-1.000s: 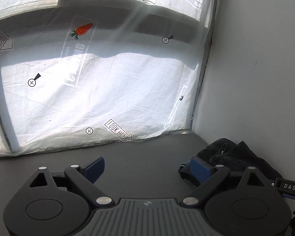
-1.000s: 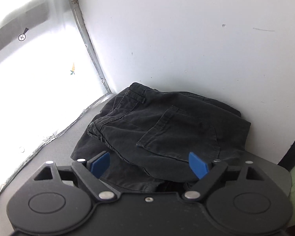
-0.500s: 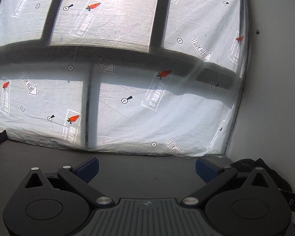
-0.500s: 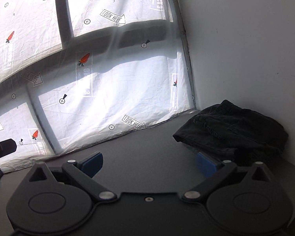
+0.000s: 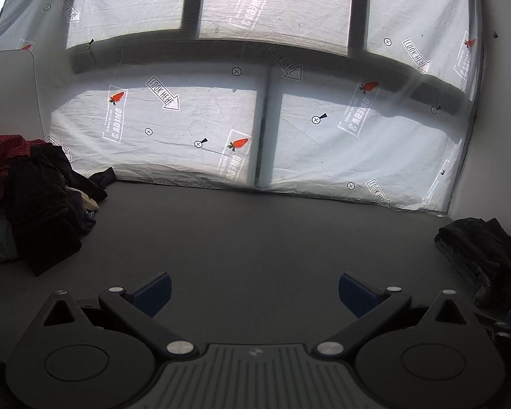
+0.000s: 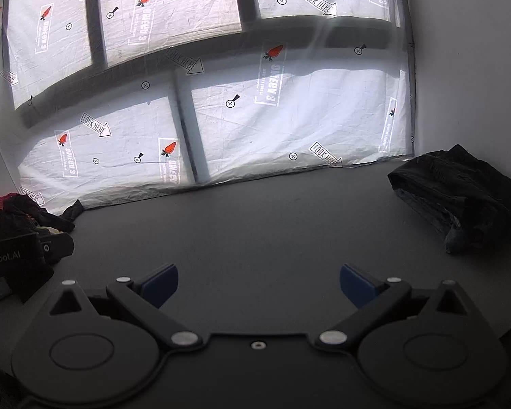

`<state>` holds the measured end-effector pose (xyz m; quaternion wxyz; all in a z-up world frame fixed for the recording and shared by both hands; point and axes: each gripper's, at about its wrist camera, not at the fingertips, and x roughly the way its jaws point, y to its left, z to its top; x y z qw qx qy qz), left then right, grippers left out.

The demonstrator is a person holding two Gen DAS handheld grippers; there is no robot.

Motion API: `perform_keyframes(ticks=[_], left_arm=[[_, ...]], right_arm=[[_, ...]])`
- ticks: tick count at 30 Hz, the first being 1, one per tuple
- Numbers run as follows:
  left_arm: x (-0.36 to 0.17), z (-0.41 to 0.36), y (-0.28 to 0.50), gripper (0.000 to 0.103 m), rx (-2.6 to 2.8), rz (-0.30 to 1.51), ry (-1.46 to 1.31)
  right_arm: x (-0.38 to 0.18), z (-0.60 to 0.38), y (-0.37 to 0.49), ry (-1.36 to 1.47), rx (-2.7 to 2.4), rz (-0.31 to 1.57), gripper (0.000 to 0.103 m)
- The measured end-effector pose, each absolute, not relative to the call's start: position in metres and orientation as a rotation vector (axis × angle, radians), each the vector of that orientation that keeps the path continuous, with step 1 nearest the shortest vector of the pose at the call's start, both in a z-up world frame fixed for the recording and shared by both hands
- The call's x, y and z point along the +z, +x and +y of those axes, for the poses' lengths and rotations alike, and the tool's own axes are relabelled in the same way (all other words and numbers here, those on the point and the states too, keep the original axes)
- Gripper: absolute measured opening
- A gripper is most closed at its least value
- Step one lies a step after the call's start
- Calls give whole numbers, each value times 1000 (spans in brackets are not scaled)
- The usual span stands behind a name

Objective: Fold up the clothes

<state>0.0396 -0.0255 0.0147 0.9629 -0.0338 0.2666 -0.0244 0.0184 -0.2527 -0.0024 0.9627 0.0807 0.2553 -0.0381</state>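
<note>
A folded pair of black trousers [image 6: 460, 197] lies at the table's right end by the white wall; it also shows at the right rim of the left wrist view [image 5: 477, 252]. A heap of unfolded clothes [image 5: 34, 204], dark red, black and pale, sits at the left end, again visible as the heap [image 6: 24, 214] in the right wrist view. My left gripper [image 5: 254, 293] hovers open over bare grey table with nothing between its blue pads. My right gripper [image 6: 259, 286] is open too, empty, well left of the trousers. The left gripper's black body [image 6: 17, 259] shows beside the heap.
The grey table [image 5: 255, 231] runs between the two clothes piles. Behind it hangs a translucent printed sheet [image 5: 289, 119] over a window frame. A white wall [image 6: 477, 68] closes the right side, and a white panel [image 5: 6, 92] stands at the left.
Both views have swung left, away from the folded black trousers, which were right under the right gripper. The heap of clothes has come into sight at the left. Both jaws spread slightly wider.
</note>
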Motion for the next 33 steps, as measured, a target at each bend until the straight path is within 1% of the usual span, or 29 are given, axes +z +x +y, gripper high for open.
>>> perform_keyframes(ticks=[3,10,18,33], left_arm=[[13,-8,22,103,-21,565,-73],[11,17,-5,103,24,567,-70],[4,26,-24,103,56,596,-72],[7,26,-21,103,50,576,-67]], right_arm=[[-3,-222,-8,137,-45,525,103],[-6,-186,-34,82,4,546,103],[-12,-169,-47,58,36,570,103],[-9,-173,-36,55,37,564,103]])
